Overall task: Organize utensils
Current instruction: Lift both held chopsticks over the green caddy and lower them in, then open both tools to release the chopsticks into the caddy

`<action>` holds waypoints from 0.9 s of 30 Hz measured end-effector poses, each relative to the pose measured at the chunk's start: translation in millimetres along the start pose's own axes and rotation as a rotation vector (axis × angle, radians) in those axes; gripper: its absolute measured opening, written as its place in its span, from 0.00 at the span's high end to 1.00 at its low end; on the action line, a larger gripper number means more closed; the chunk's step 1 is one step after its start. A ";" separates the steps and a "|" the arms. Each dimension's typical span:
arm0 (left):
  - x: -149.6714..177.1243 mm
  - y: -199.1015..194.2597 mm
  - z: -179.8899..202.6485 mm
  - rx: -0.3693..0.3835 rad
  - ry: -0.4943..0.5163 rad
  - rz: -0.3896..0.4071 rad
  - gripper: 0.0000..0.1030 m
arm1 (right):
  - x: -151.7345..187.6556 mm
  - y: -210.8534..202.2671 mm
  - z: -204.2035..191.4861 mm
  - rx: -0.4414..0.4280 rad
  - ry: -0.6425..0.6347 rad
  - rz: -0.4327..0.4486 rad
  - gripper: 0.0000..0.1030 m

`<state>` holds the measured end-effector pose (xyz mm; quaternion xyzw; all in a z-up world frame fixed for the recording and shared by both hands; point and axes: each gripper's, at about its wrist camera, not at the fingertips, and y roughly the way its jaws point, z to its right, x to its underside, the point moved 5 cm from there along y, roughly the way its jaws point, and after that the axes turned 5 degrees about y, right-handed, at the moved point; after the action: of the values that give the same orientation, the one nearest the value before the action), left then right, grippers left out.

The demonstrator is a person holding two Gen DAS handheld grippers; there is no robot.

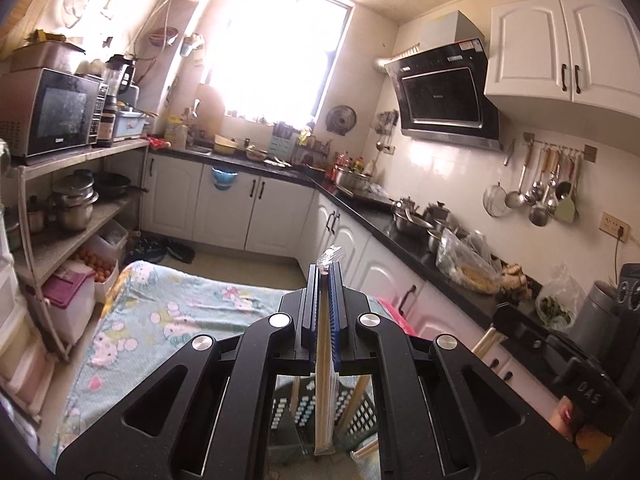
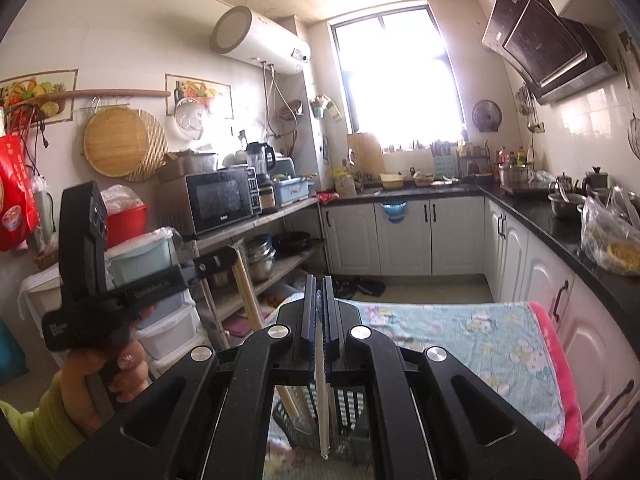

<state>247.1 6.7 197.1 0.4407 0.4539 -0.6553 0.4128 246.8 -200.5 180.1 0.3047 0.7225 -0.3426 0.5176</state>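
A microwave [image 2: 218,200] sits on the top shelf of an open rack [image 2: 276,216], a blender [image 2: 261,164] just beside it and steel pots [image 1: 74,200] on the shelf below. A white water heater [image 2: 260,40] hangs high on the wall near the bright window [image 2: 396,72]. The black countertop [image 1: 404,236] runs beneath a range hood [image 1: 444,96], with ladles [image 1: 540,192] hanging from a rail. A floral cloth [image 2: 480,332] covers the table, its pink edge toward the white cabinets [image 2: 404,236].
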 end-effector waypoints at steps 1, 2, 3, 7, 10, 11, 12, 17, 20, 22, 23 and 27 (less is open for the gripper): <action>-1.6 2.1 -0.5 -0.005 -0.001 0.004 0.98 | -4.2 1.5 -1.2 -0.001 -0.002 0.005 0.97; -2.8 5.2 -1.9 -0.009 -0.003 0.006 0.98 | -9.5 3.1 -1.1 0.001 -0.005 0.012 0.97; -3.8 7.7 -2.6 -0.011 -0.007 0.006 0.98 | -13.0 4.7 -1.2 0.005 -0.009 0.018 0.97; -6.1 19.0 -2.8 -0.031 -0.005 0.014 0.98 | -21.1 10.7 2.7 0.022 -0.017 0.033 0.97; -3.8 28.1 -2.8 -0.050 -0.001 0.018 0.98 | -22.6 16.3 8.1 0.038 -0.017 0.039 0.97; -1.6 31.9 -3.3 -0.051 -0.003 0.014 0.98 | -22.0 19.1 11.0 0.042 -0.015 0.038 0.97; 1.2 34.5 -4.3 -0.050 -0.004 0.008 0.98 | -20.6 22.3 14.3 0.048 -0.011 0.035 0.97; 16.8 51.8 -6.2 -0.056 -0.005 -0.023 0.98 | -7.2 39.2 29.3 0.065 0.004 -0.001 0.97; 25.6 58.2 -5.6 -0.059 0.002 -0.032 0.98 | 2.5 49.6 38.2 0.081 0.019 -0.024 0.97; 30.6 62.0 -4.0 -0.058 0.006 -0.038 0.98 | 8.6 54.9 43.3 0.088 0.032 -0.037 0.97; 34.1 64.3 -2.6 -0.057 0.010 -0.043 0.98 | 12.6 57.2 46.3 0.094 0.037 -0.043 0.97; 47.9 72.3 0.3 -0.052 0.018 -0.065 0.98 | 27.2 66.8 54.6 0.105 0.047 -0.070 0.97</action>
<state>302.1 -18.3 134.8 0.4207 0.4883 -0.6524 0.3986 321.7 -203.7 129.6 0.3140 0.7256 -0.3907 0.4715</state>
